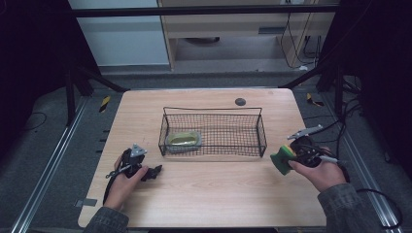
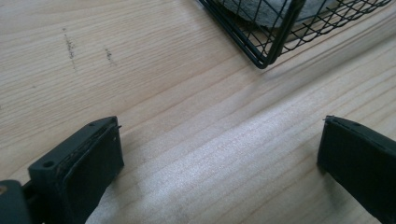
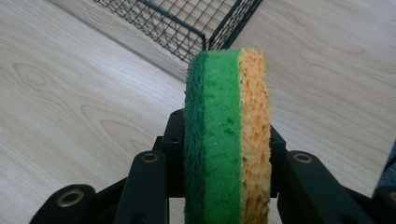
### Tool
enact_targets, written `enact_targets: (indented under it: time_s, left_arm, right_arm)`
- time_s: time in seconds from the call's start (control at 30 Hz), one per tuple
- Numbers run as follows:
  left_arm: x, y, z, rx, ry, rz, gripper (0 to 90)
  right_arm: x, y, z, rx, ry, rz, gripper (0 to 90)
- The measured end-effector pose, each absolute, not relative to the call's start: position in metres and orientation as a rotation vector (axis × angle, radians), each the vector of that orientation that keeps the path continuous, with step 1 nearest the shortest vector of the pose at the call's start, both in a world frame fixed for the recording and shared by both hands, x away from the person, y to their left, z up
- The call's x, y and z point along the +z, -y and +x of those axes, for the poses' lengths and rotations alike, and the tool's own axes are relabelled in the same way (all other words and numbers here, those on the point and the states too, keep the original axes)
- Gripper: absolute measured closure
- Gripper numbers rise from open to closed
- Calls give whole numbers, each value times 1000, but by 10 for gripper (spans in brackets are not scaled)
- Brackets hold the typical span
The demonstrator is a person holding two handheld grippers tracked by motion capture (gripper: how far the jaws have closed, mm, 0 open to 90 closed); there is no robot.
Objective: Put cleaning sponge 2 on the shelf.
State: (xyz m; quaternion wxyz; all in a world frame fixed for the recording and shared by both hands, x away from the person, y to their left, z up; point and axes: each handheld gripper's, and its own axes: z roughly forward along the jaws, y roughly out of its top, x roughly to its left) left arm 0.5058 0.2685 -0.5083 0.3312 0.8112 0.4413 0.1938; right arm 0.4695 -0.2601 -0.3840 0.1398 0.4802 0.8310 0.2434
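2 grippers, 1 per hand. Right gripper: jaws pinched on 1 sponge, green scouring layer against one jaw, yellow-orange layer against the other; sponge stands on edge between them, raised off the table. Ahead of this claw, near its tip: corner of 1 black wire basket. Left gripper: jaws spread wide, holding nothing, bare wood between them, low over the table. Basket corner lies ahead of this claw, apart from it. Inside basket, at the end nearer the left claw: 1 yellowish item, identity unclear.
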Motion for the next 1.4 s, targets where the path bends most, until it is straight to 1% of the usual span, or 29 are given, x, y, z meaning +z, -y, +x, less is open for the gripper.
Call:
enact_targets:
  time_s: [0.17, 0.37, 0.67, 0.9, 1.07, 1.4]
  left_arm:
    - [-508, -269, 508, 518, -1183, 2102, 0]
    - [-508, -269, 508, 522, -1188, 2102, 0]
    - [-508, -269, 508, 522, -1188, 2102, 0]
    - [-508, -269, 508, 521, -1191, 2100, 0]
    - [-509, -269, 508, 524, -1190, 2096, 0]
    - [-509, -269, 508, 523, -1190, 2097, 0]
  right_arm:
    - [-372, 260, 480, 685, -2396, 1371, 649]
    - [-363, 256, 498, 666, -2383, 1362, 649]
    - [-346, 253, 513, 630, -2342, 1352, 650]
    - [-321, 248, 523, 633, -2298, 1305, 650]
    - [-303, 243, 538, 657, -2266, 1291, 650]
    - [-282, 224, 560, 672, -2254, 1230, 650]
